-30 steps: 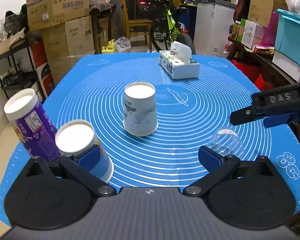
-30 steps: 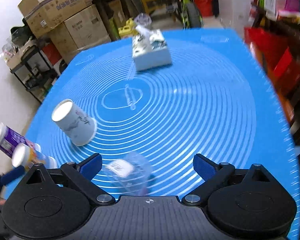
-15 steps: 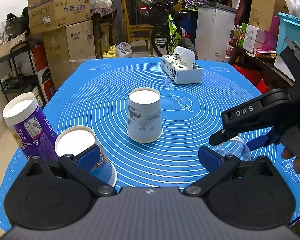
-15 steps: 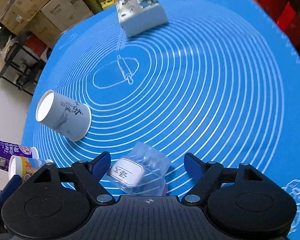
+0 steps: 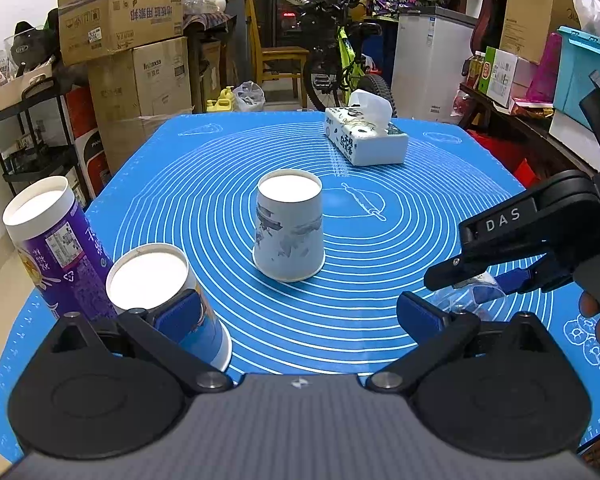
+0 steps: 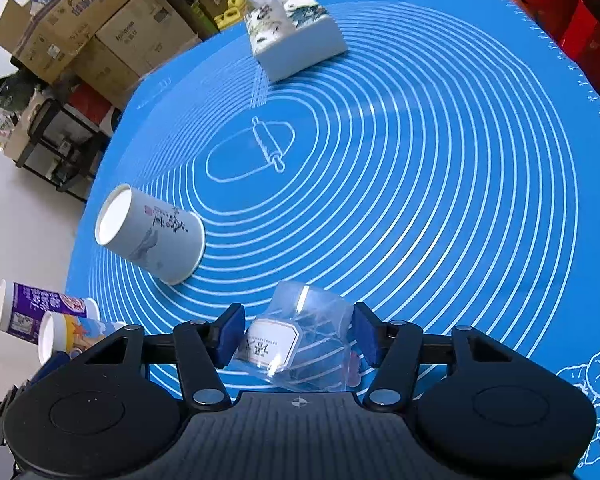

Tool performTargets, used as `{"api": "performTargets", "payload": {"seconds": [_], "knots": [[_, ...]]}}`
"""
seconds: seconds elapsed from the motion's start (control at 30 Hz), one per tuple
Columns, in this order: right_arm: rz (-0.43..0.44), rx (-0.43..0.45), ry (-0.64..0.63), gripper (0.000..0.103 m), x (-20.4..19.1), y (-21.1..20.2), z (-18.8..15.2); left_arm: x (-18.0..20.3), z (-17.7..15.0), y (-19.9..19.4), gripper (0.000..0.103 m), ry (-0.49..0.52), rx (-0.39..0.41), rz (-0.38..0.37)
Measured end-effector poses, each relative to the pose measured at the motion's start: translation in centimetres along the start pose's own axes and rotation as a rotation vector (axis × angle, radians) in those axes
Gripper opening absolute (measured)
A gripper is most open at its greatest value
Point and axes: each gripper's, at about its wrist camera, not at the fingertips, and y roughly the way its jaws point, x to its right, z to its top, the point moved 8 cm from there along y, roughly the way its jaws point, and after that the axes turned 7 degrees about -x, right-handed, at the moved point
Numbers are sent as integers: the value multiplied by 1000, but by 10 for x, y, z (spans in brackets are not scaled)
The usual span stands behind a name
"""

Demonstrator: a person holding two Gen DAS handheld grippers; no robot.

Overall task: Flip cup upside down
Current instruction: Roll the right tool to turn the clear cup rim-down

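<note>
While the left gripper (image 5: 298, 312) hangs spread wide and empty, the right gripper (image 6: 296, 336) has its blue pads against both sides of a clear plastic cup with a white label (image 6: 300, 340), at 6 o'clock on the blue ringed silicone mat (image 6: 440, 184). A white printed paper cup (image 6: 152, 240) stands inverted at 9 o'clock.

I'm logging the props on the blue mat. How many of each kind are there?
Paper cups: 3
Clear plastic cups: 1, between the right tool's fingers
Tissue boxes: 1
Total: 5
</note>
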Motion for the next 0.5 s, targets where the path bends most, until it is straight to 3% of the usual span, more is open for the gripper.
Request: {"api": "performTargets", "payload": {"seconds": [0.27, 0.5], "knots": [[76, 56, 66, 55, 19, -2, 13, 4, 2, 1, 103, -5, -1, -2], [50, 184, -15, 49, 18, -13, 22, 9, 3, 5, 103, -14, -8, -5]]}}
